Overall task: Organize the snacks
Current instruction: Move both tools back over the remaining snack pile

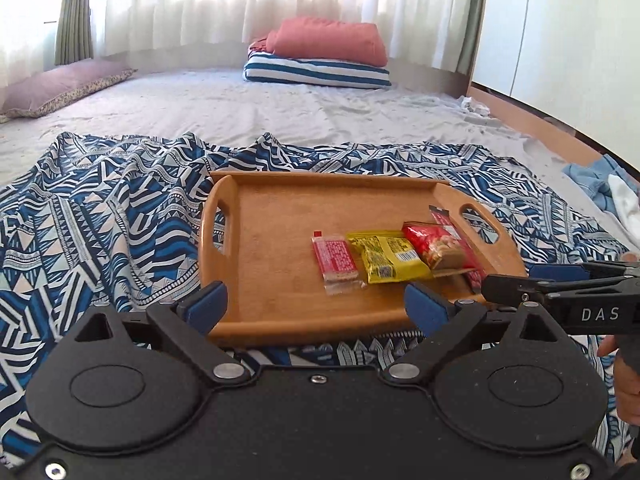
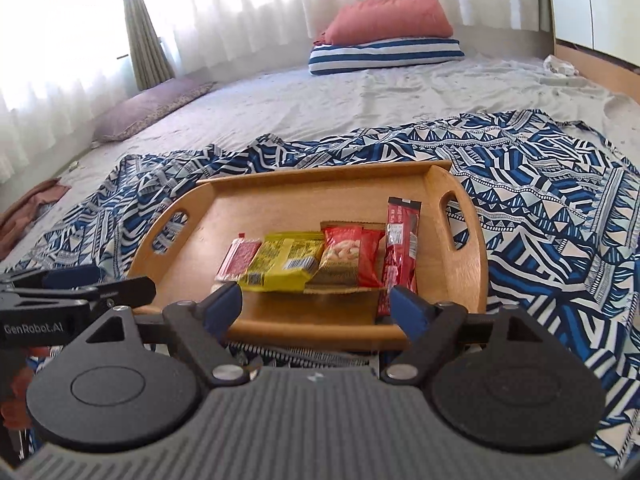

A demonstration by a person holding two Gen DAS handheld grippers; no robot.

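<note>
A wooden tray (image 1: 272,208) (image 2: 280,200) with cut-out handles lies on a blue patterned cloth. Several snacks lie side by side in its near right part: a small pink-red bar (image 1: 335,261) (image 2: 237,259), a yellow packet (image 1: 386,256) (image 2: 285,264), a red nut packet (image 1: 434,245) (image 2: 347,256) and a long dark-red stick pack (image 2: 400,248) (image 1: 444,218). My left gripper (image 1: 316,304) stands open at the tray's near rim, nothing between its fingers. My right gripper (image 2: 316,304) is open too, just short of the near rim, empty. Each gripper shows at the edge of the other's view.
The patterned cloth (image 1: 100,232) (image 2: 540,200) covers a grey-sheeted bed. At the far end lie a striped pillow (image 1: 316,70) with a salmon cushion (image 1: 328,42) on top, and a mauve pillow (image 1: 64,86) at left. Light-blue clothes (image 1: 600,184) lie at the right edge. A person's hand (image 1: 624,384) holds the right gripper.
</note>
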